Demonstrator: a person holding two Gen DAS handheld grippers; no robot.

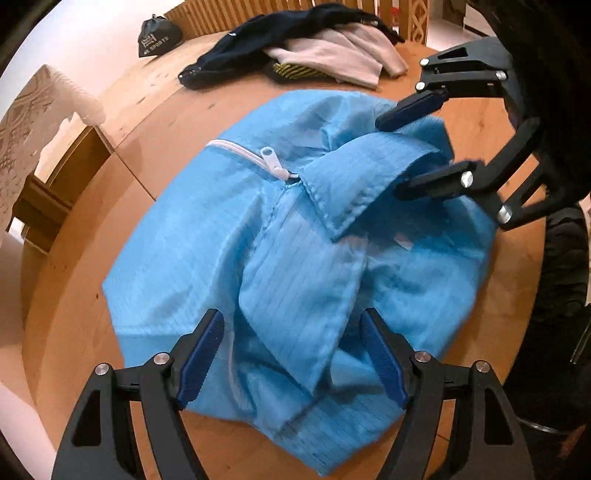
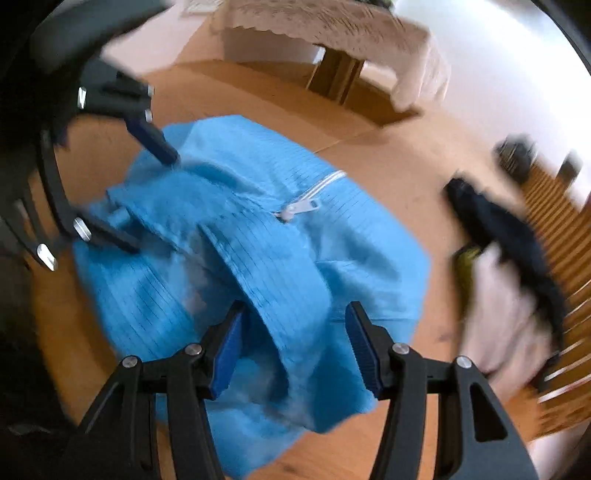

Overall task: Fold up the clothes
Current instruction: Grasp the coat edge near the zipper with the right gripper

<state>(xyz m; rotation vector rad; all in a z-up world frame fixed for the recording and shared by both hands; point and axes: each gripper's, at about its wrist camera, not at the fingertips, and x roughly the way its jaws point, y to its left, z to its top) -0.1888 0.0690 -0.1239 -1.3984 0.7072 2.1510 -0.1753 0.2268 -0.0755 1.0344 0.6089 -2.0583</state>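
Left tongs (image 1: 291, 332): yr jaws wide, blue fold lies betw them, nothing gripped.
Right tongs (image 2: 295, 325): also wide, straddling a ridge of the blue jacket (image 1: 295, 236).
Jacket: bunched on table (image 1: 110, 206), under & ahead of both tongs; white zipper (image 1: 273, 162) beyond left tongs.
Other clothes: dark garment (image 1: 280, 33) & pale garment (image 1: 343, 51), well past left tongs.

Wooden bench (image 1: 177, 122) under everything, seam line across top. Black drawstring pouch (image 1: 159, 35) with white lettering far ahead-left of left hand-held gripper, near bench's far edge. Slatted wooden rail (image 1: 236, 16) behind bench. Side table (image 2: 334, 75) with lace cloth (image 2: 332, 22) far ahead of right hand-held gripper, beyond bench.
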